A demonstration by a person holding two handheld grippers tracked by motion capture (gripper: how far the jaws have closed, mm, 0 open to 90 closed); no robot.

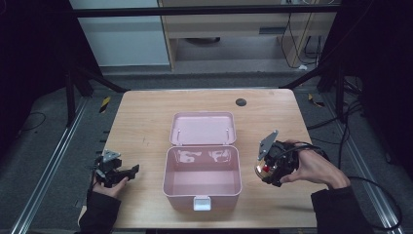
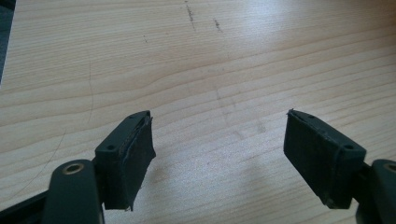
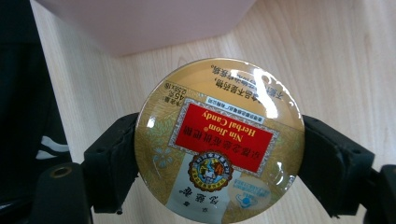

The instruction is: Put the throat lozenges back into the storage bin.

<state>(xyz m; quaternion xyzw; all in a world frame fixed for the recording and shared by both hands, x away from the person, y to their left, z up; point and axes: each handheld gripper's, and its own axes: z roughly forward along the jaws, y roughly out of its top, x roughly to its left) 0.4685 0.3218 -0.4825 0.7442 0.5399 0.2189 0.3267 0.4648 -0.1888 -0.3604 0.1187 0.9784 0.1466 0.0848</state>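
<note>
A pink box (image 1: 202,187) stands open in the middle of the wooden table (image 1: 141,126), its lid (image 1: 203,128) laid back behind it and its inside bare. To the right of the box, my right gripper (image 1: 267,170) is shut on a round gold candy tin (image 3: 218,140) with a red label; the tin (image 1: 266,169) hangs just above the table beside the box's pink wall (image 3: 140,23). Near the table's front left, my left gripper (image 1: 127,173) rests low, open with only bare wood (image 2: 219,116) between its pads (image 2: 133,154).
A small dark round disc (image 1: 241,102) lies at the back of the table. A white latch (image 1: 201,203) sits at the box's front. Dark floor, metal rails and cables surround the table; a cabinet stands behind.
</note>
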